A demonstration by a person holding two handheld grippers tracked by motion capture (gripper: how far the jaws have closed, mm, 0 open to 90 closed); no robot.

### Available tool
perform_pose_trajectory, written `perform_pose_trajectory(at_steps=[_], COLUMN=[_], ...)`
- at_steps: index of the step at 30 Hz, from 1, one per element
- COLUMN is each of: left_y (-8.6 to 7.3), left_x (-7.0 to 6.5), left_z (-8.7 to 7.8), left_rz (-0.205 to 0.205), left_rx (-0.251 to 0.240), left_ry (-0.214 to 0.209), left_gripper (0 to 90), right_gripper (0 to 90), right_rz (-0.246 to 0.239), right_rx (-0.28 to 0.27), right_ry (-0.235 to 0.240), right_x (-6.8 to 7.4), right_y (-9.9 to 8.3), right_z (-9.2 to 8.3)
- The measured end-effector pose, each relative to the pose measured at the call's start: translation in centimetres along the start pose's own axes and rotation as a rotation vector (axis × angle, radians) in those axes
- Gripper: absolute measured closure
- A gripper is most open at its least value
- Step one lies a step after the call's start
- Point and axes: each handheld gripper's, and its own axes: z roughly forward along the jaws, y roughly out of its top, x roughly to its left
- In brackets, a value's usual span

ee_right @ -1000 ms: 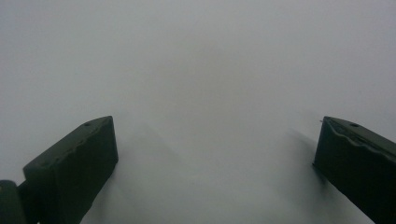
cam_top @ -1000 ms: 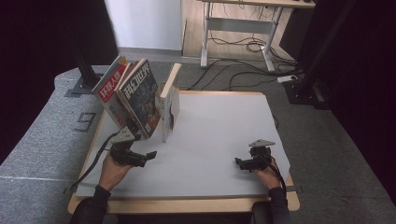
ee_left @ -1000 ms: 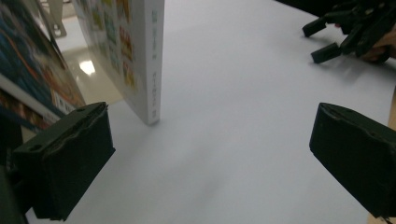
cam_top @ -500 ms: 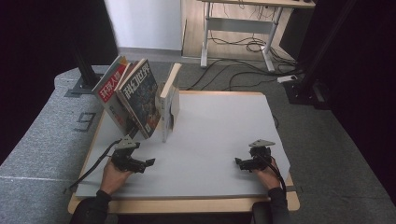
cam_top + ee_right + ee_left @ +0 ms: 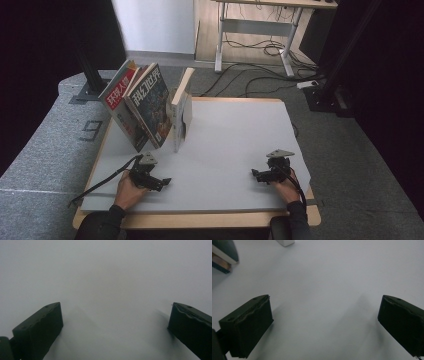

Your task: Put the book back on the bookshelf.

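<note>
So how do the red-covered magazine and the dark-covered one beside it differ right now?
The red-covered magazine stands outermost on the left, largely hidden behind its neighbour; the dark-covered magazine shows its whole cover, which carries dark blue artwork. The dark one sits nearer the wooden bookend. Both lean the same way, bottoms on the table, with large Chinese characters on their covers.

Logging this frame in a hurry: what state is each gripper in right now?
Left gripper: open, jaws wide apart, holding nothing, over the bare table mat.
Right gripper: open, holding nothing.
</note>
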Motion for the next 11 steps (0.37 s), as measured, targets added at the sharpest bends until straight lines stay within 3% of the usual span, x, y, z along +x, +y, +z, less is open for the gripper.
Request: perform_pose_trajectory(at_steps=[7, 11], left_y=[0.07, 0.14], left_x=[-0.14, -0.54], left_z=[0.25, 0.43], left_rz=[0.01, 0.036], left_rx=[0.022, 0.04], left_ry=[0.01, 0.04], left_gripper=[0.0, 0.0], right_gripper=[0.0, 0.0], right_rz=[-0.001, 0.0], right_rx=[0.0, 0.0], right_ry=[-0.001, -0.001], right_x=[0.01, 0.01], right_y=[-0.02, -0.03], right_z=[0.0, 0.0])
